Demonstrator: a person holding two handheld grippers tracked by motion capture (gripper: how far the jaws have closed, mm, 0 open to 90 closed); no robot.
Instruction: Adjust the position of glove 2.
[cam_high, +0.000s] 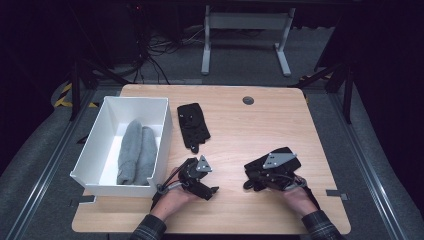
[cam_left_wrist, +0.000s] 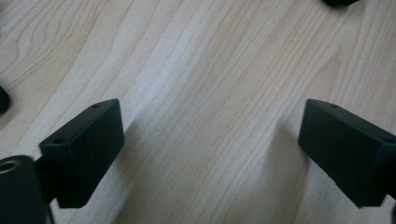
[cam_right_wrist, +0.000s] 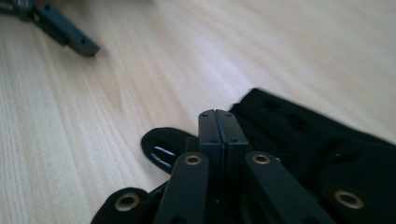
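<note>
High view is showing me my right gripper (cam_high: 256, 181) pinching its jaws shut on a black glove (cam_high: 278, 161) at the table's near right, while my left gripper (cam_high: 209, 192) is hovering wide open, holding nothing, over bare wood

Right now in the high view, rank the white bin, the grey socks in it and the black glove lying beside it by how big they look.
1. White bin, clearly the largest.
2. Grey socks, taken as a pair.
3. Black glove, a little smaller than the pair; a single sock looks about the same size as it.
</note>
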